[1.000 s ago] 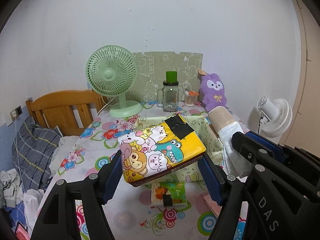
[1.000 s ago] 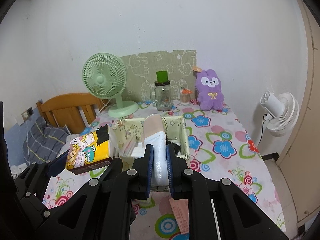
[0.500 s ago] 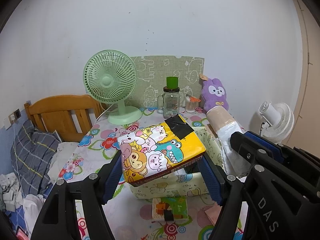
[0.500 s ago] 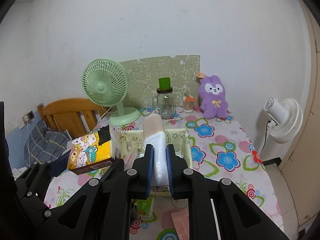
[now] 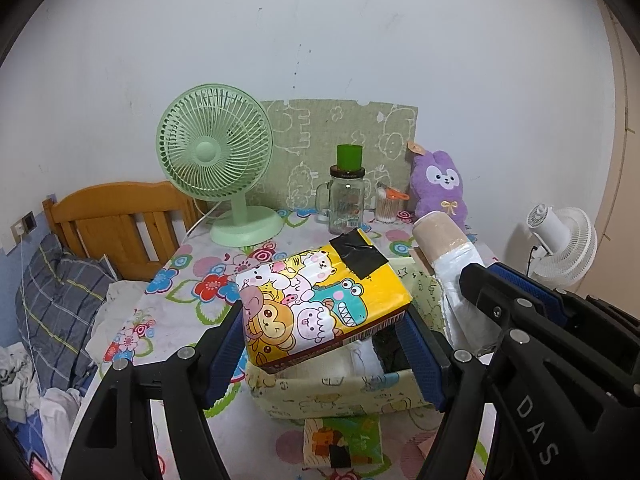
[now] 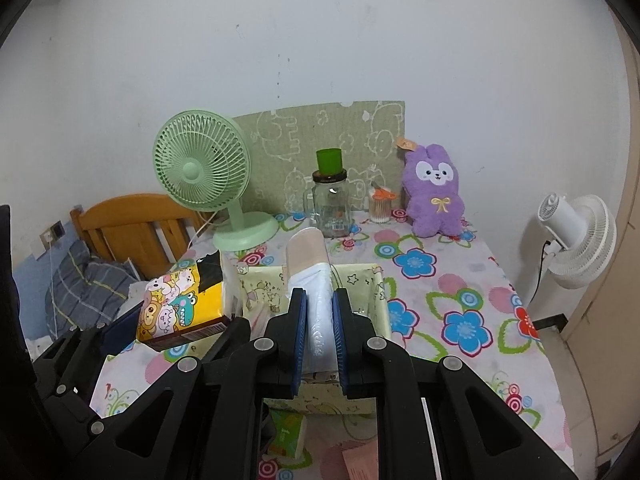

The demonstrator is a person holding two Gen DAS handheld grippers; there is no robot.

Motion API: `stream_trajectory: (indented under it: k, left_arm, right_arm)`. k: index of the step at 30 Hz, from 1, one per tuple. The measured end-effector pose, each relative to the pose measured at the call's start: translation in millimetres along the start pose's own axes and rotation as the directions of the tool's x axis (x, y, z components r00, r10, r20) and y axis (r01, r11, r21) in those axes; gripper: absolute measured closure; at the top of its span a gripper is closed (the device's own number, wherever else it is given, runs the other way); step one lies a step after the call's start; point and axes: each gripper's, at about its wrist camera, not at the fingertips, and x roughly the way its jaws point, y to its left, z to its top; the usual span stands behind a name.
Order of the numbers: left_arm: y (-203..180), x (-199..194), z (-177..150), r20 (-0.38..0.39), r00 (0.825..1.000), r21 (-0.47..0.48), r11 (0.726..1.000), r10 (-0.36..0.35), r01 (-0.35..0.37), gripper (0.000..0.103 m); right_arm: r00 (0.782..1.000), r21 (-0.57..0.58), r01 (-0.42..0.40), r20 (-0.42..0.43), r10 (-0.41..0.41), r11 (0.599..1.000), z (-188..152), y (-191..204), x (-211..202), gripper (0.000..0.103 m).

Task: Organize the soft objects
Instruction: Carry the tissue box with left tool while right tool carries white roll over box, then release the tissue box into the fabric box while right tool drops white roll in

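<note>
My left gripper point(image 5: 324, 332) is shut on a yellow cartoon tissue pack point(image 5: 320, 304) and holds it tilted above the left part of a pale green fabric storage box point(image 5: 340, 392). The pack also shows in the right wrist view point(image 6: 180, 312). My right gripper point(image 6: 319, 312) is shut on a white and beige soft roll point(image 6: 314, 276) and holds it over the same box point(image 6: 372, 296). The roll also shows in the left wrist view point(image 5: 456, 264). A purple plush rabbit point(image 6: 434, 196) sits at the back of the table.
A green desk fan point(image 5: 218, 168), a glass jar with a green lid point(image 5: 347, 196) and a small cup of swabs point(image 5: 386, 206) stand at the back. A green tissue pack point(image 5: 344, 440) lies before the box. A wooden bed and a white floor fan point(image 6: 576, 236) flank the table.
Both grippers moved forward and higher over the table with their loads. The tissue pack and the roll now hang over the fabric box, which sits closer below.
</note>
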Motion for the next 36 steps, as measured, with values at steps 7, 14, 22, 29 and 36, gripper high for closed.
stream_trajectory:
  k: [7, 14, 22, 29, 36]
  left_arm:
    - [4, 22, 3, -0.031, 0.999, -0.018, 1.0, -0.016, 0.015, 0.027]
    - [4, 42, 4, -0.06, 0.998, -0.02, 1.0, -0.015, 0.014, 0.026]
    - [-1, 62, 3, -0.086, 0.996, -0.011, 1.0, -0.026, 0.026, 0.024]
    - [-5, 79, -3, -0.14, 0.99, 0.021, 0.999, -0.029, 0.033, 0.015]
    - [0, 90, -9, -0.184, 0.982, 0.022, 0.999, -0.038, 0.043, 0.01]
  right_arm:
    - [1.0, 0.001, -0.022, -0.021, 0.022, 1.0, 5, -2, 24, 0.087]
    - [0.999, 0.015, -0.024, -0.048, 0.025, 1.0, 5, -5, 46, 0.087]
    - [0.998, 0.026, -0.016, -0.065, 0.017, 1.0, 3, -13, 64, 0.087]
    - [0.995, 0.034, -0.023, -0.099, 0.026, 0.999, -5, -19, 84, 0.087]
    - [0.989, 0.008, -0.062, -0.131, 0.063, 0.998, -10, -15, 100, 0.087]
